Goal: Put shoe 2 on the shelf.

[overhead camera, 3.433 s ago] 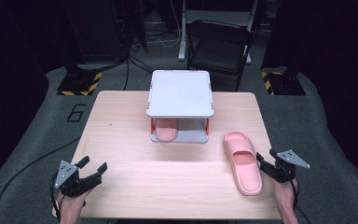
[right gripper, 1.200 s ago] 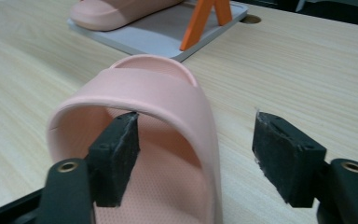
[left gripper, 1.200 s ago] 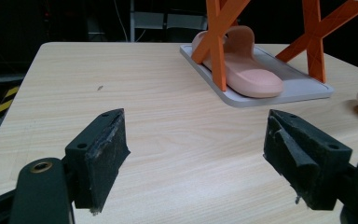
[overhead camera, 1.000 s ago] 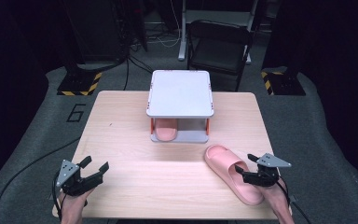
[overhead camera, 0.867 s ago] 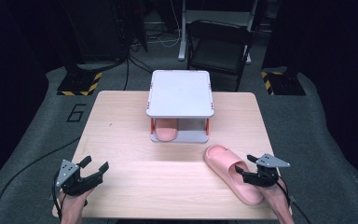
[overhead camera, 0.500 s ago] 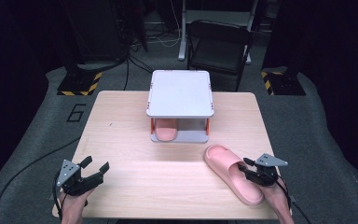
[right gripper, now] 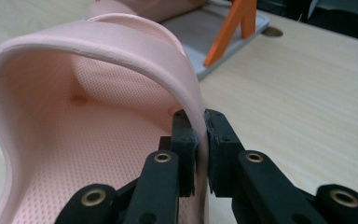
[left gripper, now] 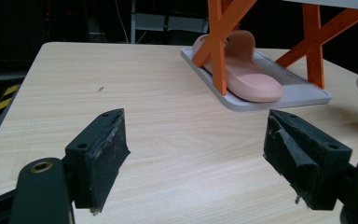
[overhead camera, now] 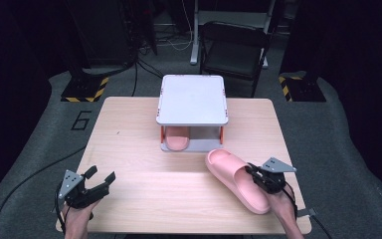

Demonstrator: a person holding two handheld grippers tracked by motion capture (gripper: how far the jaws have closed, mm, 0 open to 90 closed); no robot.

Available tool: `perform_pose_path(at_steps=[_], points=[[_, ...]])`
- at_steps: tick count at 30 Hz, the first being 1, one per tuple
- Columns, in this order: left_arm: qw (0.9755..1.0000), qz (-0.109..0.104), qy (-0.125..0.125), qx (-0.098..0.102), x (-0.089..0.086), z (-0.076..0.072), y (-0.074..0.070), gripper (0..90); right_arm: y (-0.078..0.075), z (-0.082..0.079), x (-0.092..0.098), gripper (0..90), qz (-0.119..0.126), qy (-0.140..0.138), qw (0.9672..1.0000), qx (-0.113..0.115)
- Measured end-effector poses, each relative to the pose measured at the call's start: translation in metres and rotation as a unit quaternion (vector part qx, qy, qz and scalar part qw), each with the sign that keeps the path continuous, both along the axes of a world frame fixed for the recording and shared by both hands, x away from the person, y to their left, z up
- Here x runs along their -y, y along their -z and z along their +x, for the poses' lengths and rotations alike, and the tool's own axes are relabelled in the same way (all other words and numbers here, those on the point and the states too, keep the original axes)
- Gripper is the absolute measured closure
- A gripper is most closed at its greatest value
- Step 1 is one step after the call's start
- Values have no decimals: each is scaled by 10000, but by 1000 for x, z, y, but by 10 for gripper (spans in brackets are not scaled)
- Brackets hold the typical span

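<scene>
Pink slipper lies on the bench just in front of the rack, its strap pinched tight in the right gripper, whose jaws have just closed; left gripper hovers, jaws wide.
</scene>
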State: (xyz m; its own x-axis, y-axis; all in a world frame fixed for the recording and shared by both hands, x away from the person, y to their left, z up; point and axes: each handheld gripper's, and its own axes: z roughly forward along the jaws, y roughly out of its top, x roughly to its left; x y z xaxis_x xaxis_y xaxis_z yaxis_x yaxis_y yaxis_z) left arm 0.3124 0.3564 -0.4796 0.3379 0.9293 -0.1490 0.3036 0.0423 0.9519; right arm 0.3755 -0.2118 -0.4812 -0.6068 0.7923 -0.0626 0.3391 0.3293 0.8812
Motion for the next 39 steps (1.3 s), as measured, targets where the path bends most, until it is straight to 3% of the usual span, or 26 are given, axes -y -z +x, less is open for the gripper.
perform_pose_path(at_steps=[1, 3, 11, 14, 18, 23, 24, 25, 29, 31, 33, 36, 37, 38, 39], points=[[10000, -4, -5, 12, -1, 0, 0, 212, -2, 8, -12, 830, -23, 118, 9999, -61], [10000, -1, -4, -7, -1, -1, -1, 213, -1, 14, -18, 829, -54, 173, 9998, -46], [10000, 0, -30, 11, -4, -1, 0, 214, 13, 60, -65, 813, -210, 618, 9977, -186], [10000, -34, -57, 4, -6, -1, 0, 215, 17, 75, -78, 811, -58, 873, 9959, -233], [10000, -52, -56, 21, -8, -1, 0, 216, 18, 83, -81, 804, 5, 994, 9947, -245], [10000, -24, -42, 25, -8, -2, 0, 217, 21, 88, -81, 772, 134, 950, 9952, -197], [10000, -14, -43, 25, -7, -2, -1, 217, 22, 87, -80, 684, 223, 929, 9951, -235], [10000, -14, -43, 25, -7, -2, -1, 217, 22, 87, -80, 684, 223, 929, 9951, -235], [10000, -29, -47, 34, -7, -2, -2, 217, 19, 75, -71, 477, 275, 547, 9976, -312], [10000, -31, -32, 52, -6, -1, -1, 217, 17, 65, -65, 414, 226, 399, 9987, -200], [10000, -20, 8, 12, -5, -1, -1, 217, 15, 50, -52, 378, 237, 42, 9996, -123], [10000, -5, 34, 3, -3, -1, -1, 217, 15, 33, -37, 304, 207, -278, 9993, -119], [10000, -21, 3, 35, -2, -1, -1, 217, 16, 26, -31, 296, 291, -435, 9984, -203], [10000, -15, 16, 50, -1, 0, 0, 217, 16, 17, -25, 273, 218, -564, 9976, -349], [10000, 11, 49, 6, -1, 0, -1, 217, 17, 14, -22, 253, 98, -639, 9974, -329]])
